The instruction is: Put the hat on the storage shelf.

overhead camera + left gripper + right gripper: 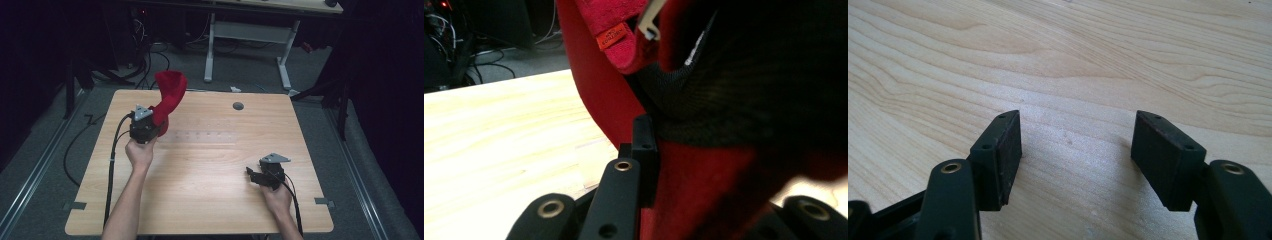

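Observation:
My left gripper [160, 121] is shut on a red cloth item [169, 92] at the table's back left. The cloth rises from the jaws and curls over at the top. In the left gripper view the red cloth [704, 185] bears a small orange label and a black mesh lining, and it hides the right jaw; the left finger [644, 150] presses against it. My right gripper [251, 175] rests low over the wooden table [210, 165] at the front right. Its jaws [1078, 155] stand open with only bare wood between them.
A small grey round cap [238, 106] sits in the tabletop near the back edge. Behind the table stands a desk with white legs [282, 60]. Black cables [75, 145] trail over the floor at the left.

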Demonstrator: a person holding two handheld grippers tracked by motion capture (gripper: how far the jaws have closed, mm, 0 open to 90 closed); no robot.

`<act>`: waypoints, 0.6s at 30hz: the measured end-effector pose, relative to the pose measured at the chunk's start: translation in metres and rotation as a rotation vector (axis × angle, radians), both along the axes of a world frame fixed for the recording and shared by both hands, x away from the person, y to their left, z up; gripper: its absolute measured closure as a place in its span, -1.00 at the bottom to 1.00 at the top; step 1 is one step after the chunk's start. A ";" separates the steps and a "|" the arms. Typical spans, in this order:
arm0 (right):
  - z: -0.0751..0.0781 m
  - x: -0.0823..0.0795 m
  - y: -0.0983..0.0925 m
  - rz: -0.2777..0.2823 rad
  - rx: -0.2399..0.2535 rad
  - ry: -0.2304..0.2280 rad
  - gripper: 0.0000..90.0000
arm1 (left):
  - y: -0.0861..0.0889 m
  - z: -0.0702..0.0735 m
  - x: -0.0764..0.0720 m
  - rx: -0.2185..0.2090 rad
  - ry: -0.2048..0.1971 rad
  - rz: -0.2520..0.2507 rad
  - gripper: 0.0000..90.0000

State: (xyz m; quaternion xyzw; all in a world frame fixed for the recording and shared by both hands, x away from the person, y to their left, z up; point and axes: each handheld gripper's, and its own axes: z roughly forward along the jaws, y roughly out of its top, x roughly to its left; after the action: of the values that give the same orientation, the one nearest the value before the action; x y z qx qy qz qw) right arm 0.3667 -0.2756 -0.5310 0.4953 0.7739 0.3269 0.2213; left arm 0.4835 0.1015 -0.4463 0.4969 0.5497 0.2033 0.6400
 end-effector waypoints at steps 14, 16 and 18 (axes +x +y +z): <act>0.000 0.000 0.000 0.001 0.000 0.001 -0.18 | -0.005 -0.009 0.004 0.025 0.001 0.006 0.86; 0.000 0.000 0.000 0.001 0.000 0.001 -0.18 | -0.005 -0.010 0.004 0.028 0.001 0.006 0.86; 0.000 0.000 0.000 0.002 0.000 0.001 -0.18 | -0.005 -0.011 0.005 0.031 0.008 0.009 0.86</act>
State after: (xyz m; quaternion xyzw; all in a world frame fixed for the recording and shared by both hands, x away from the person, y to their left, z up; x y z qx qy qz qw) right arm 0.3666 -0.2756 -0.5310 0.4948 0.7743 0.3268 0.2208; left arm 0.4884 0.0960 -0.4575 0.5052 0.5511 0.2126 0.6292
